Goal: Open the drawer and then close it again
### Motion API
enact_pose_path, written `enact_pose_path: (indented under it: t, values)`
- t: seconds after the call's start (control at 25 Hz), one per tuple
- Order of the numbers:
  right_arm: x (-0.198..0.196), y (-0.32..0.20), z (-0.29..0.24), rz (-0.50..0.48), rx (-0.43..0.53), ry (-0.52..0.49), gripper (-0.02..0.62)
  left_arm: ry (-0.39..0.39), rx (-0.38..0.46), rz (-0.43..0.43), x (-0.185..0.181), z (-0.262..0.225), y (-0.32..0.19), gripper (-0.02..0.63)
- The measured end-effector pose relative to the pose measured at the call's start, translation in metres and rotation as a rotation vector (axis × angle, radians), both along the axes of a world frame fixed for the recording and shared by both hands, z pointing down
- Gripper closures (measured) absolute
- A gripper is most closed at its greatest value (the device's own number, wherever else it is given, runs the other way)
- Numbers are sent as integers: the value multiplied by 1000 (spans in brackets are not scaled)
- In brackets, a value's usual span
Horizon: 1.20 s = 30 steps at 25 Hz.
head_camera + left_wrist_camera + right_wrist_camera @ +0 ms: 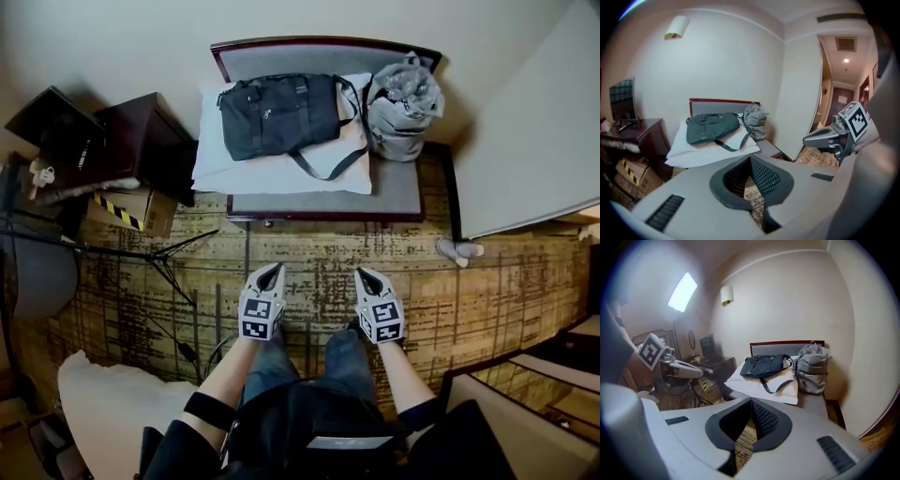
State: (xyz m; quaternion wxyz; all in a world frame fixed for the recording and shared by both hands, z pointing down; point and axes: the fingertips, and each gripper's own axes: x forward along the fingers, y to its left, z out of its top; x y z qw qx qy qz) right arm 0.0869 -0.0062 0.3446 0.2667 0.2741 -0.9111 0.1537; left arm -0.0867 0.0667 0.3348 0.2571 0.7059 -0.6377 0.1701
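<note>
Both grippers are held side by side above the patterned carpet [469, 300], in front of the person's knees [309, 361], and both point toward the bench [394, 192] against the far wall. The left gripper [269, 274] has its jaws pressed together with nothing between them; in its own view the two dark ribbed pads [761, 176] meet at the tips and only carpet shows behind them. The right gripper [364, 275] is in the same condition: jaws pressed together, pads [764, 418] meeting, nothing held. Neither gripper touches any furniture. The bench has a dark red frame and a grey cushion. On it lies a white pillow [281, 164] with a dark bag [277, 112] on top, the bag's strap hanging over the front edge of the pillow. A grey backpack [403, 103] stands upright at the right end of the bench, just beside the pillow. A dark wooden cabinet [141, 131] stands left of the bench, well apart from both grippers; no drawer front can be made out on it from these views. A cardboard box [127, 211] with yellow and black tape sits on the floor in front of the cabinet. A television [622, 98] stands on the cabinet top.
</note>
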Motion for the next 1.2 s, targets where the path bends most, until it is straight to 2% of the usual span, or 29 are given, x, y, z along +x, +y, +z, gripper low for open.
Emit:
enact_pose_path:
  t: [0.2, 0.32, 0.52, 0.76, 1.2]
  values:
    - [13, 0, -42, -1, 37, -18, 595, -12, 66, -82, -22, -40, 11, 606]
    - [17, 7, -56, -3, 61, -22, 595, -12, 87, -102, -27, -57, 23, 606]
    - [17, 12, -65, 18, 65, -32, 595, 19, 78, -109, -33, -63, 39, 606]
    - [5, 19, -64, 11, 61, -31, 595, 78, 62, -170, -51, -56, 52, 606]
    - [-11, 28, -64, 15, 67, -27, 595, 7, 70, -118, -59, -64, 64, 606]
